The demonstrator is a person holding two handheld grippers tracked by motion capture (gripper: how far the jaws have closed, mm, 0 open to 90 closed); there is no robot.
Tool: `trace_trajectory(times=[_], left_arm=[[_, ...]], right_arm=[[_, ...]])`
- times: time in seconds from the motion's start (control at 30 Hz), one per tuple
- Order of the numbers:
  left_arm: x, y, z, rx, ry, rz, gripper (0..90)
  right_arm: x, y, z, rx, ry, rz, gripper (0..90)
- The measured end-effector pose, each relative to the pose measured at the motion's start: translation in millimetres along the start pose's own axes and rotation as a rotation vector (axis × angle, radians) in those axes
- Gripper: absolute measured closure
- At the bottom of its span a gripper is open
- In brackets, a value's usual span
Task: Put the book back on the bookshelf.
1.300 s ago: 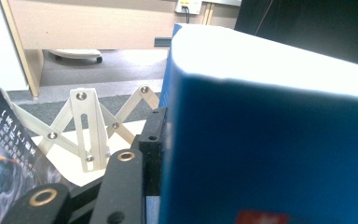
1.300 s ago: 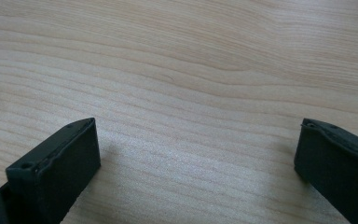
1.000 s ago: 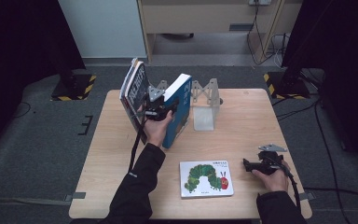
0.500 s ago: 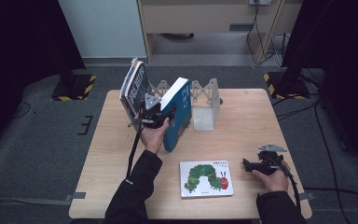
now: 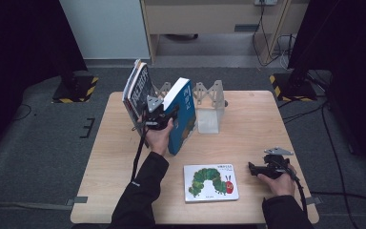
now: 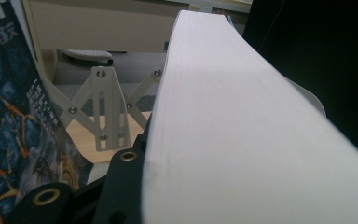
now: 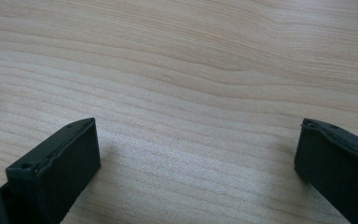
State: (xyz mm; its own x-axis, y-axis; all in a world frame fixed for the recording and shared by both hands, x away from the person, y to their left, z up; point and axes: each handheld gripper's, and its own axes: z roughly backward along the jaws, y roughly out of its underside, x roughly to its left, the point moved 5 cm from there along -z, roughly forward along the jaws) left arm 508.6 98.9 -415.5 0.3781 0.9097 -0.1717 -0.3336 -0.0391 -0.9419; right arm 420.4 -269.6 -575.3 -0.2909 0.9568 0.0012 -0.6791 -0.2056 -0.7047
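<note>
Tabletop (image 5: 248, 119): pale wood, white accordion book rack (image 5: 208, 102) near far edge, centre. Dark-cover book (image 5: 136, 90) leaning at far-left corner of rack. Thick blue book (image 5: 183, 114) now tilted further off vertical than a second ago, top leaning toward rack, bottom edge toward tabletop centre; reads as mid-placement into a rack slot, not yet seated. Caterpillar picture book (image 5: 212, 182) flat near front edge, untouched. Left gripper (image 5: 158, 114): part-closed, clamped on blue book's page block (image 6: 223, 121), no change in opening. Right gripper (image 5: 263, 169): parked near front-right corner, jaws wide apart, holding nothing, bare wood between.
</note>
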Motion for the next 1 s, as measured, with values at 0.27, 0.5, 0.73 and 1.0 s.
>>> trace_trajectory(times=[0.27,0.5,0.73,1.0], left_arm=[[3.5,-6.5,-9.7,0.0,-0.017,0.012,59.5],[2.0,-12.6,-15.8,0.001,-0.02,-0.002,59.6],[-1.4,-8.0,-10.6,-0.004,-0.011,-0.017,59.4],[0.8,-1.2,5.3,-0.008,-0.034,-0.069,59.7]], right_arm=[[0.0,0.0,-0.1,-0.001,0.0,0.0,0.3],[0.1,-0.2,-0.2,0.0,-0.002,0.001,0.3],[0.1,-0.3,-0.3,0.0,-0.002,0.002,0.3],[0.2,-0.3,-0.3,0.0,-0.002,0.001,0.3]])
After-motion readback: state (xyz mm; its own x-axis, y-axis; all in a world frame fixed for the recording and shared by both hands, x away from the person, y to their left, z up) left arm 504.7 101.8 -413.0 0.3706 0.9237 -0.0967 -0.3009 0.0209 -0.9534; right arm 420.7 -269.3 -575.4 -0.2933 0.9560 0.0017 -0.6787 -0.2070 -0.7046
